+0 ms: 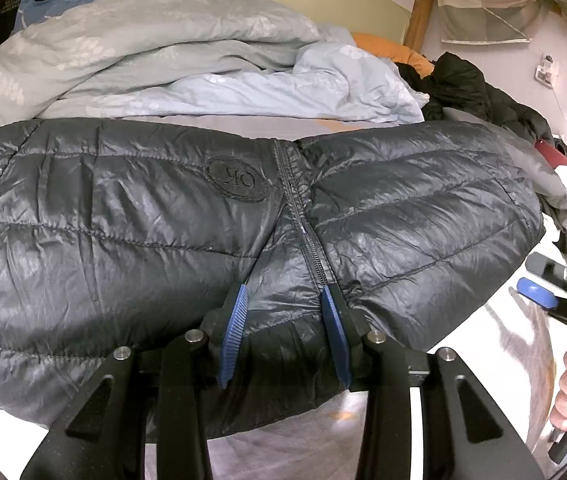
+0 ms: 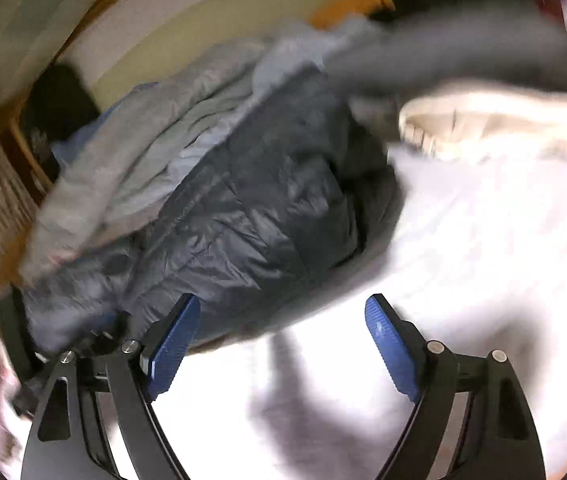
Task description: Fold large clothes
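Jacket (image 1: 163,220) dark, quilted, glossy, zipped

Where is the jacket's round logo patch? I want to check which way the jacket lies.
In the left wrist view the logo patch sits left of the zipper on the dark jacket, beyond the left gripper.

A home bedroom: rumpled duvet (image 1: 171,52) on a wooden-framed bed (image 1: 417,12), clothes strewn.

Bed (image 1: 495,336) w/ pale sheet: black puffer jacket (image 1: 131,216) spread flat across it, crumpled blue duvet (image 1: 187,68) behind, dark clothes (image 1: 479,88) at right.
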`<state>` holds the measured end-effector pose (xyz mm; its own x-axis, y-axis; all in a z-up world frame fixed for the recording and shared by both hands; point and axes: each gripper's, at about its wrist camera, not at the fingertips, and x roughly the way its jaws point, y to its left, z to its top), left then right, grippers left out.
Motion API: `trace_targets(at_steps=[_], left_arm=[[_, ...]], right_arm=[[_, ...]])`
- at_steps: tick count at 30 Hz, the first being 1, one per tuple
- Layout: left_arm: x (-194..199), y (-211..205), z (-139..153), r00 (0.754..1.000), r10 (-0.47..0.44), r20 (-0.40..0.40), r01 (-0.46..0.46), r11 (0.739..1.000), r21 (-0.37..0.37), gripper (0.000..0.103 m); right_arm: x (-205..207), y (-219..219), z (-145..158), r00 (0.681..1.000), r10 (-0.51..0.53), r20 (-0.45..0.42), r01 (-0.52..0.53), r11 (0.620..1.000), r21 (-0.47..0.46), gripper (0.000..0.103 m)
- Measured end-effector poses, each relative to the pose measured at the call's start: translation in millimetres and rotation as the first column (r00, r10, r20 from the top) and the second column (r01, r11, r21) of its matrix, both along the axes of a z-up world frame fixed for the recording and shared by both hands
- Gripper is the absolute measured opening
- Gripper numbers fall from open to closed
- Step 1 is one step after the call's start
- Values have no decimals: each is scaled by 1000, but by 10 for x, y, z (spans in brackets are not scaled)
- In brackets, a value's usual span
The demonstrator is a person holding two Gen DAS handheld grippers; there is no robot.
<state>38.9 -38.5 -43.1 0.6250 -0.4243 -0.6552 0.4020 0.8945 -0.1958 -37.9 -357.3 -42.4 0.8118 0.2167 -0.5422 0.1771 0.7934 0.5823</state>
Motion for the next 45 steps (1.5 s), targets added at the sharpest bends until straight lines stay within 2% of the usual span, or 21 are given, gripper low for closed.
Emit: trace_targets(at_steps=[3,4,8,9,10,11,13,15,17,19,21,23,24,29,31,34,36,38,41,42,45], left_arm=[[2,-1,0,1000,0,0,0,1000,1,38],[1,2,0,1000,-1,1,1,1000,2,38],[3,18,-1,1000,-3,1,3,1000,1,38],[3,17,1,1000,-3,1,3,1000,0,38],[-1,22,8,1000,-7,4,7,1000,-4,38],[-3,21,17,1000,-10,7,10,1000,-3,38],[0,55,58,1000,-26,14,26,999,-23,39],[2,114,129,1000,-11,10,11,999,-31,39],[-25,165,265,1000,10,25,-10,1000,-21,39],[-122,260,487,995,21,99,-19,999,-27,41],[-306,369,750,969,36,243,-40,999,11,68],[-457,552,952,932,84,351,-97,995,19,79],[-474,673,1025,931,109,349,-112,994,-11,79],[-153,1136,982,973,206,105,-191,972,-139,79],[7,1183,838,984,178,-16,-178,970,-164,78],[119,1174,605,977,154,-149,-181,965,-190,78],[102,1117,536,970,178,-167,-208,961,-185,78],[106,1042,490,974,151,-166,-179,970,-165,74],[111,944,430,976,135,-170,-159,978,-134,50],[117,931,416,976,128,-174,-152,979,-136,48],[76,906,452,980,133,-148,-151,981,-122,48]], right_arm=[[49,-91,-54,994,-66,85,53,988,148,91],[112,-98,-78,993,-85,82,70,983,172,96],[394,-146,-221,987,-162,9,155,958,241,97],[418,-137,-193,984,-177,13,170,962,212,92],[457,-107,-141,983,-183,3,180,971,157,70],[504,-60,-78,989,-151,-3,150,983,105,61],[508,64,87,994,-106,6,106,994,-24,34],[459,186,225,998,-56,16,58,990,-131,28],[379,239,367,1000,-7,18,10,984,-176,26],[234,166,522,1000,29,5,-27,981,-193,26],[0,110,748,996,77,33,-68,971,-229,26],[-245,123,986,994,92,60,-64,929,-365,25],[-322,89,1072,995,83,63,-49,907,-419,25],[-302,-43,1388,999,-27,45,49,789,-612,26],[-219,-103,1430,998,-46,34,58,786,-616,26],[-138,-60,1482,997,-56,44,71,792,-606,27],[-98,-4,1520,996,-63,55,84,775,-627,27],[-30,56,1556,996,-60,70,91,758,-646,28],[83,298,1644,994,-34,102,96,711,-696,29],[78,413,1681,993,-27,118,104,688,-718,29],[6,740,1739,984,12,178,129,641,-756,29]])
